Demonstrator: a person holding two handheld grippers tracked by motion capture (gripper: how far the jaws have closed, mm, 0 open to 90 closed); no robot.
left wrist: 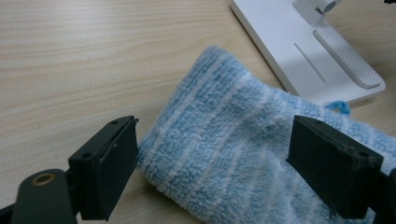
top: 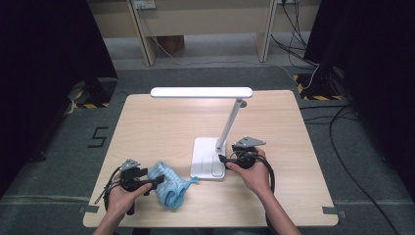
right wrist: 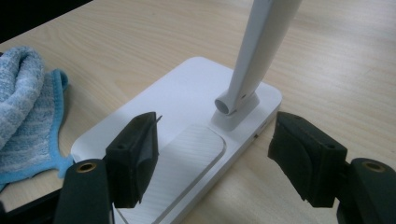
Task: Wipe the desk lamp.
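On a wooden table [top: 161, 122], the left gripper [left wrist: 219, 163] spreads wide around a blue towel [left wrist: 219, 154], seemingly untouched. Right gripper [right wrist: 215, 158] gapes empty at a lamp [right wrist: 187, 116] base.

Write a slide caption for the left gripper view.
Open left tool straddling a blue striped towel on the wooden table, beside the white desk lamp's base.

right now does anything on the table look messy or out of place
Only the blue towel: it lies crumpled in a heap by the lamp base, one corner touching it. The lamp stands upright and looks undamaged.
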